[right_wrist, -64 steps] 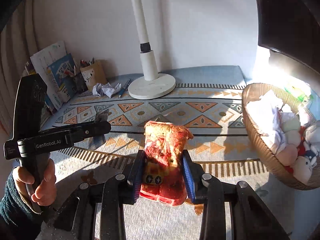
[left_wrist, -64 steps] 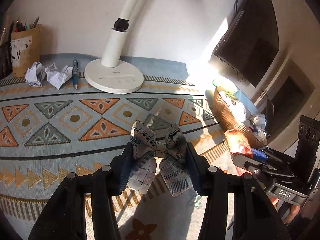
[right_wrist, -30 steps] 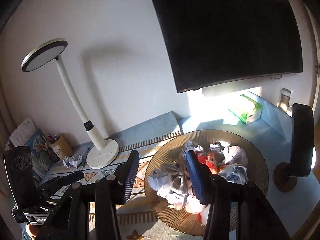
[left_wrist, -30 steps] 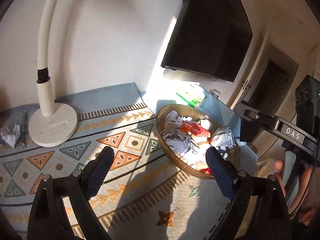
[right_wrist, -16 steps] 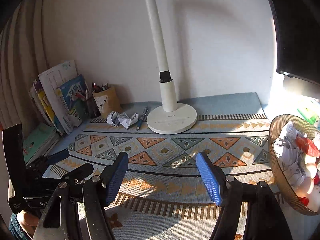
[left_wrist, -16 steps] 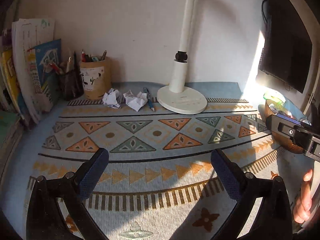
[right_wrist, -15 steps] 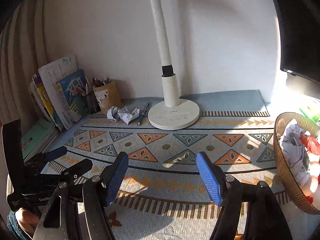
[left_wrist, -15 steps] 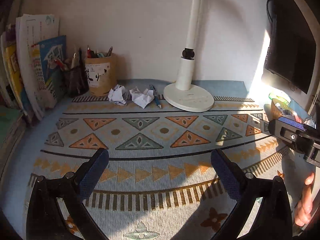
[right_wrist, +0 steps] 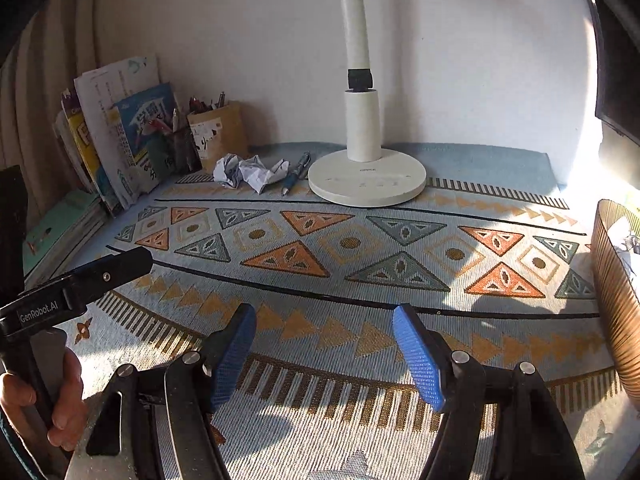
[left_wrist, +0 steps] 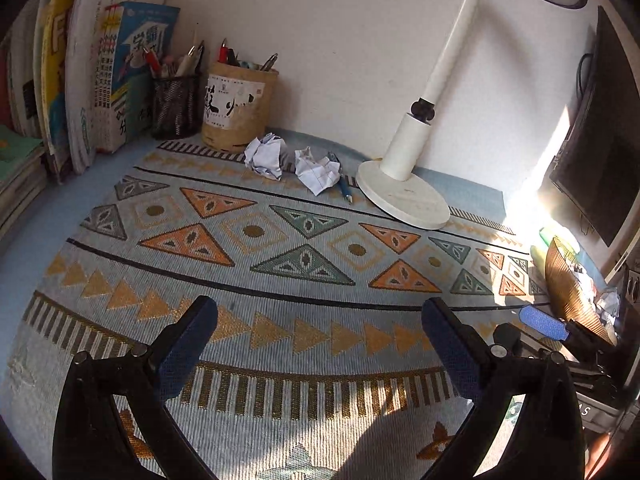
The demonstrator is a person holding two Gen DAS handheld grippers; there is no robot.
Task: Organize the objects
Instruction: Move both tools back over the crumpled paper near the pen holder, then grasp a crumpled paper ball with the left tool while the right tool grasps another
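Left wrist view: your left gripper (left_wrist: 318, 338) gapes wide, empty, over the patterned mat (left_wrist: 280, 264); two crumpled paper balls (left_wrist: 265, 155) and a pen (left_wrist: 342, 184) lie beside the lamp base (left_wrist: 402, 198). Your right gripper (right_wrist: 324, 354) stands half-open, empty; the wicker basket (right_wrist: 614, 300) sits far right.

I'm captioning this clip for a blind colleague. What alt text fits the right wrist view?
The right tool hangs open and empty over a patterned mat. Beyond it, by the wall, lie two crumpled paper balls and a pen beside a white lamp base. A wicker basket is at the right edge.
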